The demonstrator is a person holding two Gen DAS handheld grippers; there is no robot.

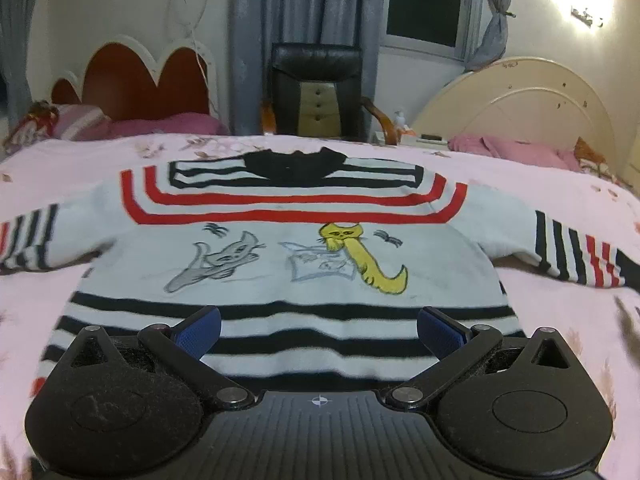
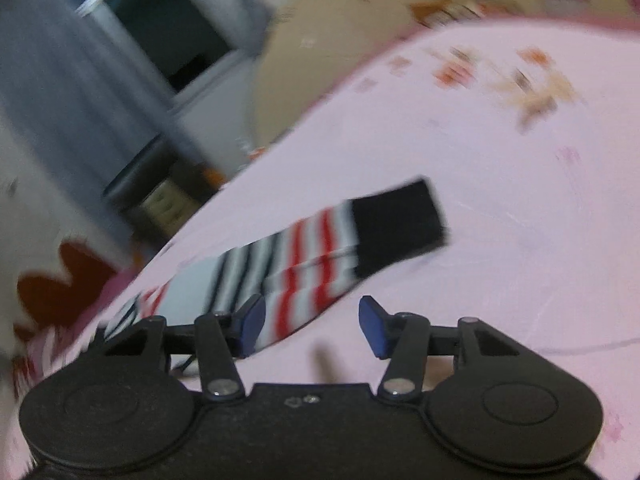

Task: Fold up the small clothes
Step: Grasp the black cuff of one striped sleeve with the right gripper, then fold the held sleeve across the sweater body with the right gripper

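A small white sweater (image 1: 280,248) with red and black stripes and two cat pictures lies flat on the pink bed sheet (image 1: 560,320), both sleeves spread out. My left gripper (image 1: 319,330) is open and empty, low over the sweater's striped hem. In the right wrist view, one striped sleeve (image 2: 320,252) with a black cuff (image 2: 400,228) lies on the sheet (image 2: 500,200). My right gripper (image 2: 312,326) is open and empty over the sleeve's near edge. The view is tilted and blurred.
A black chair (image 1: 316,88) stands beyond the bed's far edge. A red headboard (image 1: 136,80) is at the back left, a cream headboard (image 1: 520,100) at the back right, with pink pillows (image 1: 508,148) and a small side table (image 1: 424,140).
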